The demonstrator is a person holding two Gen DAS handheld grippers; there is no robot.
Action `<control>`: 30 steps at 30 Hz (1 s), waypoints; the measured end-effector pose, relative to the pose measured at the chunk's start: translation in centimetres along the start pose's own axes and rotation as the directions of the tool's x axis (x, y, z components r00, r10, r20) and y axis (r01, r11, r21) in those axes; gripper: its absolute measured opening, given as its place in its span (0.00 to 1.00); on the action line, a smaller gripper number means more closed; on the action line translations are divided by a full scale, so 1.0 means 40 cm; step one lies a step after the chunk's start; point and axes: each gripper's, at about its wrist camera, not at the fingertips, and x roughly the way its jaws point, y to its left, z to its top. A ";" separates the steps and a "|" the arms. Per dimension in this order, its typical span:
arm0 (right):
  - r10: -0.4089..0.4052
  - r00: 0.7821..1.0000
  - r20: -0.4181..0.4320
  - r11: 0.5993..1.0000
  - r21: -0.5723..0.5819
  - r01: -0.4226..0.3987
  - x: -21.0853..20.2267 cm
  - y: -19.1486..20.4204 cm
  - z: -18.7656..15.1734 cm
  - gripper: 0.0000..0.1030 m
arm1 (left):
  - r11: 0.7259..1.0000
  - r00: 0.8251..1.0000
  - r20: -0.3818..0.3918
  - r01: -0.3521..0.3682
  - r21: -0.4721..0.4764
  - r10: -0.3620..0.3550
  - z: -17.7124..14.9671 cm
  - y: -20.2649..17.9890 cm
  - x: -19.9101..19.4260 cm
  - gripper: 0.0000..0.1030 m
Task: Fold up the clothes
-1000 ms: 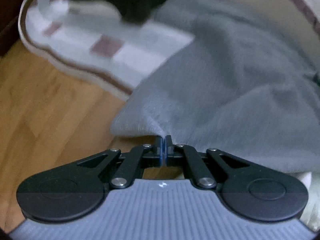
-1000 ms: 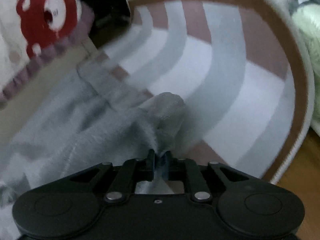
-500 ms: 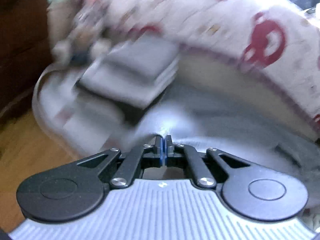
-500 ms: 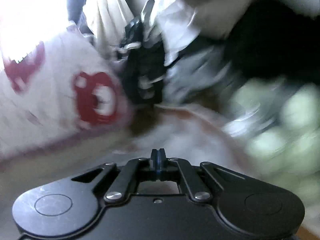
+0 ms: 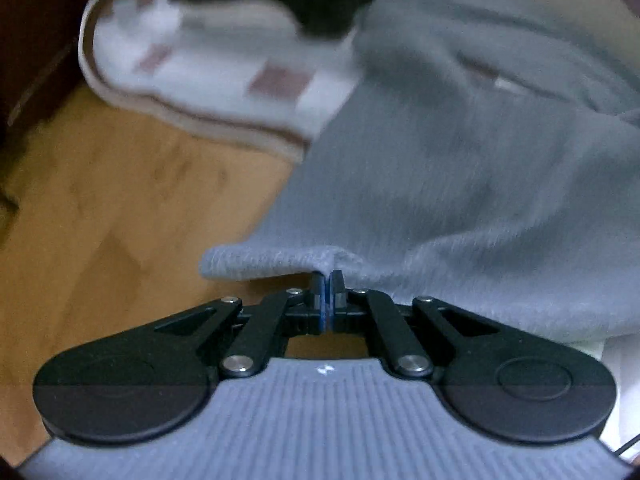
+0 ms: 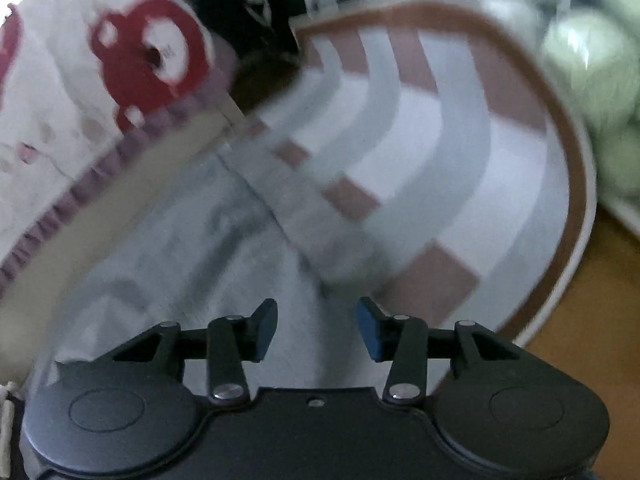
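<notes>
Grey and fuzzy, one soft garment [image 5: 460,184] lies spread over one rug [image 5: 224,60] and hangs a little past the rug's edge, above the wooden floor [image 5: 100,208]. The left gripper [image 5: 328,280] has its two fingers pressed together on the near hem of the grey garment, and a small fold of cloth is squeezed between them. The hem bunches up just where it is pinched.

In the right wrist view the same grey garment [image 6: 192,248] shows as a pale, blurry heap under the right gripper [image 6: 317,320]. That gripper's two fingers are spread wide apart, with nothing between them. Each finger has one blue pad [image 6: 370,334] on its inner side. The cloth lies below the gap, and it is too blurry to tell if the fingers touch it.

The rug [image 6: 460,152] has white, light grey and brown stripes and squares, with one brown line near its rim. One corner of it shows in the left wrist view, and a curved side in the right wrist view. Beside the rug stands a white cloth with red round prints [image 6: 144,56] and a purple frilly edge. Some pale green fluffy things [image 6: 588,64] sit past the rug's far side, too blurry to count. A dark heap [image 5: 304,4] lies on the rug behind the grey garment.
</notes>
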 end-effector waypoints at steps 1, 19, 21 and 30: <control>-0.009 1.000 -0.021 1.000 0.012 0.009 0.016 -0.003 -0.003 0.50 | 1.000 1.000 0.005 0.002 -0.004 -0.002 0.010 0.000 -0.002 0.01; -0.044 0.996 0.078 0.998 0.050 0.040 0.151 0.010 -0.033 0.65 | 0.999 0.997 0.074 0.023 -0.026 -0.021 0.082 -0.018 -0.017 0.01; -0.056 0.990 0.132 0.995 -0.076 0.067 0.141 0.050 -0.035 0.25 | 0.998 0.994 0.096 0.050 -0.039 -0.046 0.104 -0.017 -0.038 0.01; -0.021 0.876 0.483 0.922 -0.330 0.204 -0.206 0.170 0.016 0.07 | 0.972 0.983 -0.007 0.181 -0.148 -0.184 0.088 0.023 -0.070 0.01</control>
